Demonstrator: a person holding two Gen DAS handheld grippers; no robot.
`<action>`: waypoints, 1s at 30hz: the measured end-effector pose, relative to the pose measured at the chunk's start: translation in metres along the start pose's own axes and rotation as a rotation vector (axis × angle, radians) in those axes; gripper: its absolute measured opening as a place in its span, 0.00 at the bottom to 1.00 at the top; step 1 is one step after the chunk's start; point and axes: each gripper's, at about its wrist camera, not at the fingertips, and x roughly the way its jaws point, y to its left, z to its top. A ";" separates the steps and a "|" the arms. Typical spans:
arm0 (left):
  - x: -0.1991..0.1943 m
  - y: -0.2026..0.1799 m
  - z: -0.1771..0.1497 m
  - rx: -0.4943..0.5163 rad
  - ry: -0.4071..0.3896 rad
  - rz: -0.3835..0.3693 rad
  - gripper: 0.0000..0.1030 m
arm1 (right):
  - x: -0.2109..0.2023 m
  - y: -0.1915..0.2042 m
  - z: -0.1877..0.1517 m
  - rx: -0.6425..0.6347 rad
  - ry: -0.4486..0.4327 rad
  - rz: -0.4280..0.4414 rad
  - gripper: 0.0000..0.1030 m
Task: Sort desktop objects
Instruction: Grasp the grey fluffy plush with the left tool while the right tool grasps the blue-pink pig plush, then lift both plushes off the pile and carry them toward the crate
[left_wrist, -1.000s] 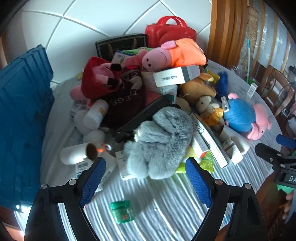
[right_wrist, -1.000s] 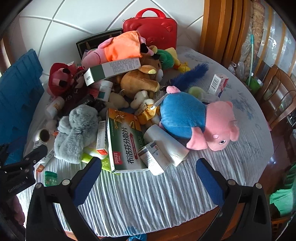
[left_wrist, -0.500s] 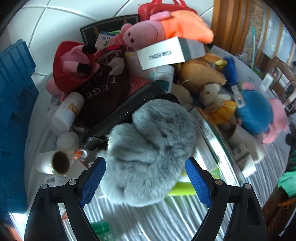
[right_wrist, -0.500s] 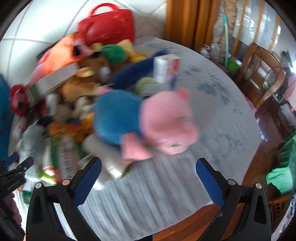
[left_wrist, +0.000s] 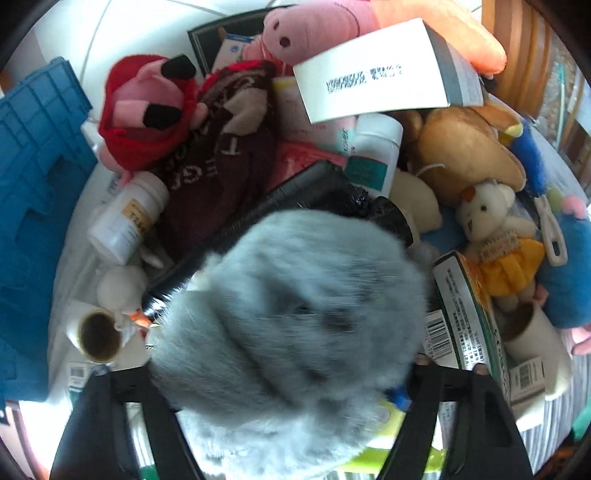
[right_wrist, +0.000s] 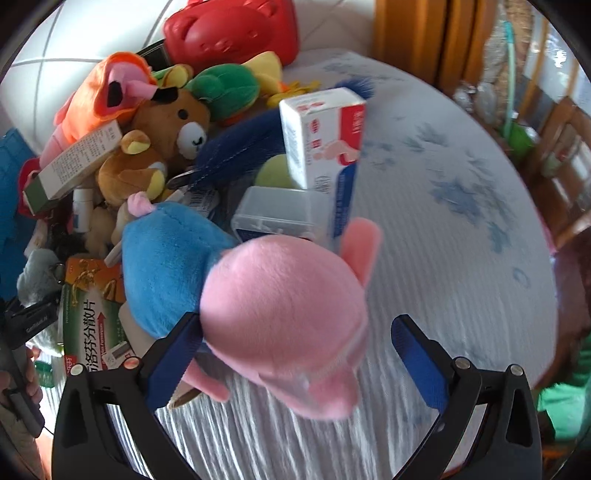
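Two grippers are down in the heap of toys and boxes. In the left wrist view the left gripper (left_wrist: 284, 373) has its black arms spread either side of the grey fluffy plush (left_wrist: 288, 332), which fills the lower centre of the frame; its fingertips are buried in fur, so I cannot tell whether they press on it. Behind the plush, a black tube (left_wrist: 258, 229) slants up toward the centre, a white pill bottle (left_wrist: 129, 218) lies at middle left, and a blue crate (left_wrist: 33, 184) fills the left edge. A white box with a barcode (left_wrist: 376, 74) sits top centre.

Over in the right wrist view, the right gripper (right_wrist: 295, 350) stands wide, blue pads either side of the pink head of the pink-and-blue plush pig (right_wrist: 280, 317), lower centre. The left pad touches it; the right pad stands clear. A red-and-white medicine box (right_wrist: 325, 136) stands above centre, on the striped tablecloth (right_wrist: 461, 258).
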 end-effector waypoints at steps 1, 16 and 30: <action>-0.003 -0.001 0.000 -0.004 -0.005 0.005 0.58 | 0.002 0.000 0.001 -0.006 0.002 0.013 1.00; -0.095 -0.026 -0.030 -0.054 -0.138 -0.007 0.51 | -0.048 0.013 -0.009 -0.164 -0.097 0.033 1.00; -0.128 -0.171 -0.056 -0.351 -0.109 0.090 0.51 | 0.003 0.006 0.018 -0.724 0.078 0.227 0.79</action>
